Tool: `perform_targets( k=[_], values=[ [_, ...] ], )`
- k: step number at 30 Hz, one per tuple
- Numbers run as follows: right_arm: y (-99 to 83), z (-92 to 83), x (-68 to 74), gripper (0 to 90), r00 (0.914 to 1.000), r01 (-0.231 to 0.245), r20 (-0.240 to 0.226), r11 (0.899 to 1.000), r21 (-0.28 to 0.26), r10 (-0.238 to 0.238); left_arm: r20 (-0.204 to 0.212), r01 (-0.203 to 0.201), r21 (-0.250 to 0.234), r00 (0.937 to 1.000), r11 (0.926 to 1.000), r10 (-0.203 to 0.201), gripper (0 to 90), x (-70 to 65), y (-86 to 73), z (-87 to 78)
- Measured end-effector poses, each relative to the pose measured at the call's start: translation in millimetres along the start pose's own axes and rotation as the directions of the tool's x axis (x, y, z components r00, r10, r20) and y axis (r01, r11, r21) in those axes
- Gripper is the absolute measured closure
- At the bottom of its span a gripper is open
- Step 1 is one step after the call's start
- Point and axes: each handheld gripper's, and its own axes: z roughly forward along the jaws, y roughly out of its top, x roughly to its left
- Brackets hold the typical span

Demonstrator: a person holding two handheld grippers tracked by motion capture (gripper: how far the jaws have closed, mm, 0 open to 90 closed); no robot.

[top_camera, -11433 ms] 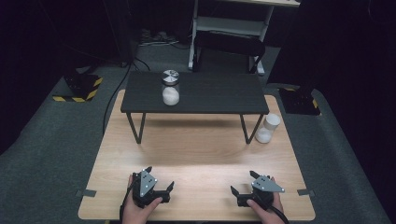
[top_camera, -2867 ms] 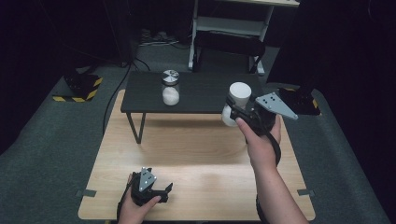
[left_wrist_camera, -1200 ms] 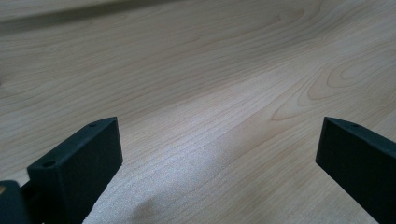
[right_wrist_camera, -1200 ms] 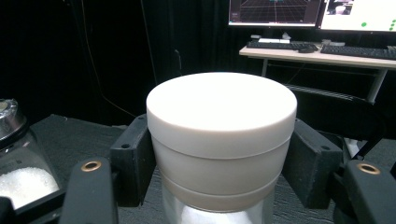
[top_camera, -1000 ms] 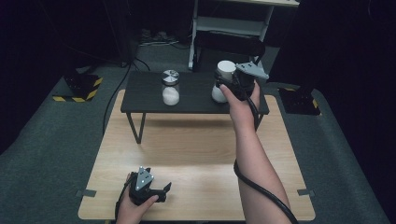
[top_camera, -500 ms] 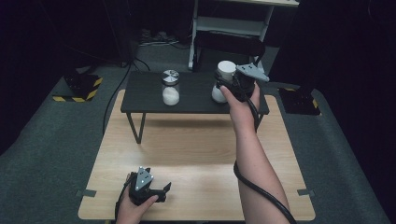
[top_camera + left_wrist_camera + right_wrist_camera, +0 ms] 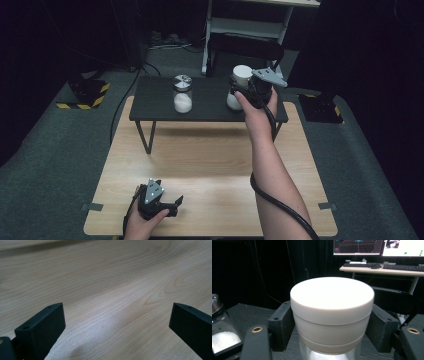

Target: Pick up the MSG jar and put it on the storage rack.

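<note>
A jar with a white lid (image 7: 242, 75) stands on the right part of the low black table (image 7: 150, 107). My right gripper (image 7: 248, 89) reaches it from the near side, its jaws on either side of the lid (image 7: 332, 295). The jaws have just been opening a little, though both pads still look to lie against the lid. A second jar (image 7: 182, 95) with a silver lid and white grains stands at the table's middle and at the left edge (image 7: 222, 335) of the right gripper view. My left gripper (image 7: 175, 202) rests open on the wooden table (image 7: 105, 277), nothing between its jaws.
The black table stands on the far half of the light wooden table (image 7: 210, 160). A grey shelf frame (image 7: 250, 25) and a dark chair are behind it. A desk with keyboards and screens (image 7: 387, 267) is farther back. Cables trail over the grey floor.
The right hand lifted the white-lidded jar from the wooden table's right side and brought it onto the black table. Over the last second neither hand has shifted.
</note>
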Motion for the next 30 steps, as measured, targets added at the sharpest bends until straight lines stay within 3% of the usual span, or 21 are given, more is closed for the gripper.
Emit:
perform_targets(
  k=[9,18,30],
  values=[
    [0.0,-0.1,1.2,21.3,0.9998,-0.019,-0.003,1.0,0.001,0.019,0.002,-0.011,-0.003,0.9999,0.9999,0.011,0.9,-0.8,-0.6,-0.3],
    [-5.1,-8.0,-2.3,0.2,0.9996,-0.028,0.001,0.999,-0.04,0.028,-0.001,-0.009,-0.001,1.0,1.0,0.009,0.8,-1.4,-0.1,0.2],
    [-9.8,-25.5,-10.4,0.0,0.9982,-0.017,-0.059,0.998,-0.064,0.013,-0.003,-0.011,0.002,0.9999,0.9999,0.011,0.8,-1.7,0.5,0.3]
  ],
)
